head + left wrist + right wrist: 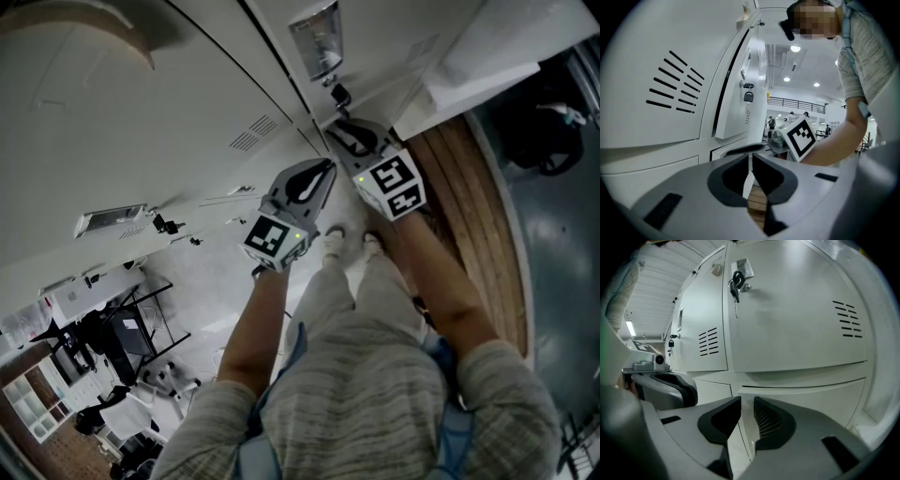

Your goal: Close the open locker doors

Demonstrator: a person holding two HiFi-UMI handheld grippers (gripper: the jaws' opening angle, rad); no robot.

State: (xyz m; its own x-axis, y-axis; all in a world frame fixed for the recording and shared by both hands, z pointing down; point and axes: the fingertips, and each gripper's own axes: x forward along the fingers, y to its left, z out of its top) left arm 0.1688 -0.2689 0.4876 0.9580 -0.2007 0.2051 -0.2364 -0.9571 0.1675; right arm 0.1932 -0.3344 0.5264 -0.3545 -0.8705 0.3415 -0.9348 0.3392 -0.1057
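Both tools hang close to the lockers (141, 122). The left gripper (750, 158) has its jaws together, empty. The right gripper (747, 400) shows a slim gap with nothing in it. Ahead of the left one, a locker door (736, 112) stands ajar, padlock (748, 97) dangling.

Left tongs (325, 169) beside right tongs (337, 127), before lockers (187, 112).

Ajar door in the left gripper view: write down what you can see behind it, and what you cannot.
Behind the ajar door only a dark gap shows. The door itself covers the locker's inside, so its contents cannot be seen. A padlock hangs at the door's edge.
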